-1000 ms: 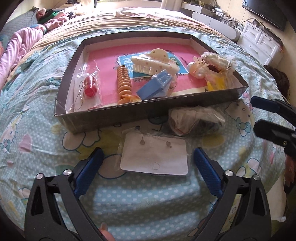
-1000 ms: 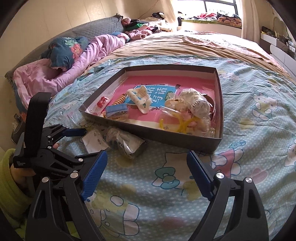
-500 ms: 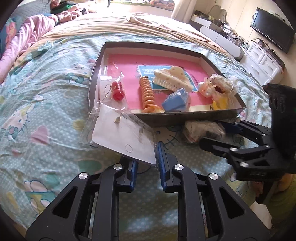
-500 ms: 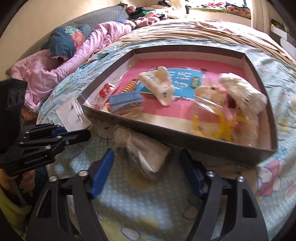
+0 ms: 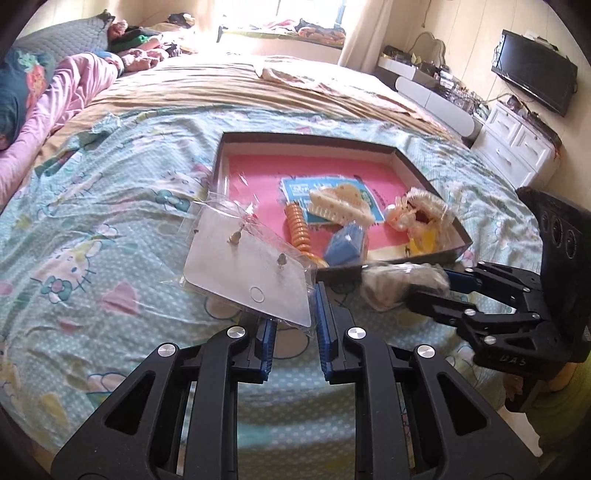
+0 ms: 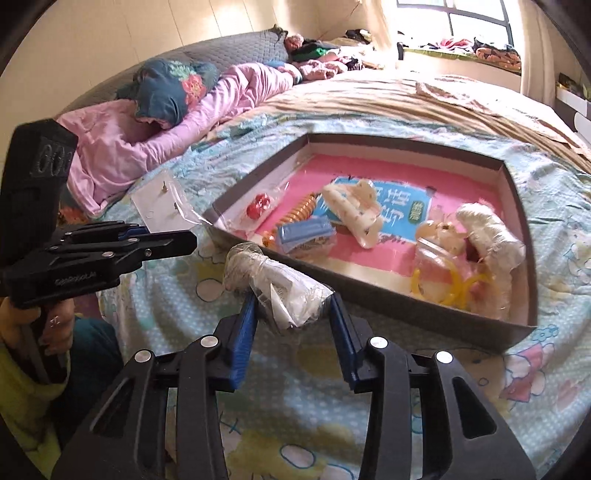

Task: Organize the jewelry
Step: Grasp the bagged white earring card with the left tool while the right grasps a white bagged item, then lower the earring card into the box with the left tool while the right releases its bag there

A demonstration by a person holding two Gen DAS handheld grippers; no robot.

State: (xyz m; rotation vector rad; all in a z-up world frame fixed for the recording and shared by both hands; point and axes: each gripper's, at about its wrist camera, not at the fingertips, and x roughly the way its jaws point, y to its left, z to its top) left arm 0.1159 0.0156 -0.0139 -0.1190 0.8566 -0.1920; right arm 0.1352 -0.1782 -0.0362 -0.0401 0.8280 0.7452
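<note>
On the bed [image 5: 110, 236], the left gripper [image 5: 291, 325] has its jaws clamped on the corner of a bagged earring card [image 5: 251, 273], lifted just left of the shallow box [image 5: 402, 151]. Right of it, the right gripper [image 6: 291, 325] has its jaws clamped on a plastic-wrapped bundle [image 6: 280, 288] at the box's near wall.

This is a bedroom in a home. A big bed [image 5: 110, 221] with a cartoon-print sheet fills the view, with a pink blanket [image 6: 122, 147] and a pillow [image 6: 170, 88] at its head. A television [image 5: 532, 86] hangs on the wall above a white drawer cabinet [image 5: 517, 147], and a window [image 6: 476, 18] lets daylight in.
</note>
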